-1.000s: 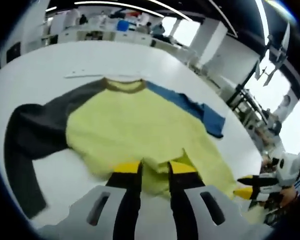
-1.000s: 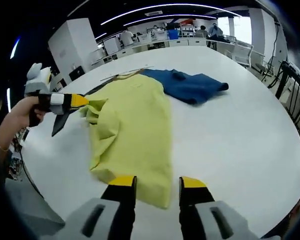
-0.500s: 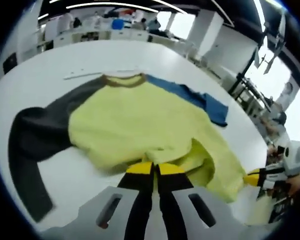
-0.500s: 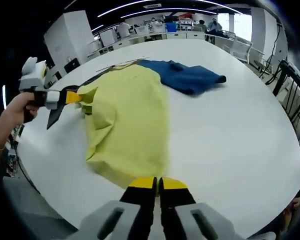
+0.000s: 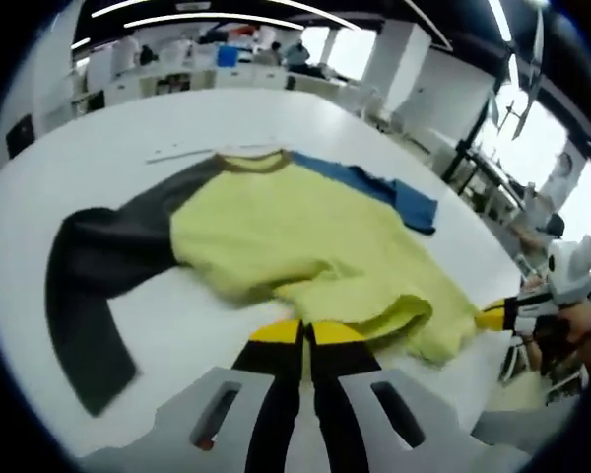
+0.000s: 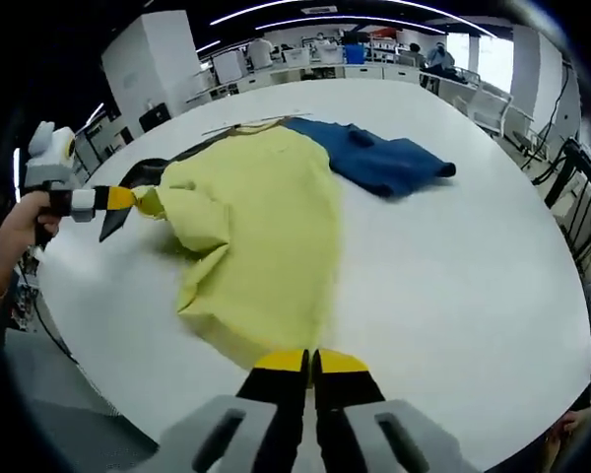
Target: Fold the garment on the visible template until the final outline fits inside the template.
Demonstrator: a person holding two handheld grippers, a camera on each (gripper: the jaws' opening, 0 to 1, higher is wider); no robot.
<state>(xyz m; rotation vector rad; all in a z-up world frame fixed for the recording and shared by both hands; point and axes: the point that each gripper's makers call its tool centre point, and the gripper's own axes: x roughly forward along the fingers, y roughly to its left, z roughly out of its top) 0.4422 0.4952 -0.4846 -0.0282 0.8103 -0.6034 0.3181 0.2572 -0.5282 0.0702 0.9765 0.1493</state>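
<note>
White and broad, the surface [image 5: 227, 118] runs under an open office with desks and ceiling light strips behind it. Seen from the left gripper view, the garment [image 5: 295, 236] lies spread across the middle of the surface, a yellow body with a brown collar toward the far edge, a dark grey sleeve [image 5: 89, 276] trailing out toward the left edge and a blue sleeve [image 5: 394, 197] toward the right edge. A thin pale strip [image 5: 182, 153] lies just beyond the collar. The left claw [image 5: 306, 332] has its yellow tips pressed together on the raised near hem of the yellow cloth. At the right edge the right claw [image 5: 492, 317], held in a person's hand [image 5: 561, 330], pinches the hem's other corner. From the right gripper view, the surface [image 6: 473, 266] carries the garment [image 6: 266, 227] left of centre, the blue sleeve [image 6: 389, 163] bunched toward the far right. The right claw [image 6: 311, 361] is closed on the near yellow corner. At the left edge the left claw [image 6: 138, 200], in a hand [image 6: 15, 241], grips a lifted fold of yellow cloth.
</note>
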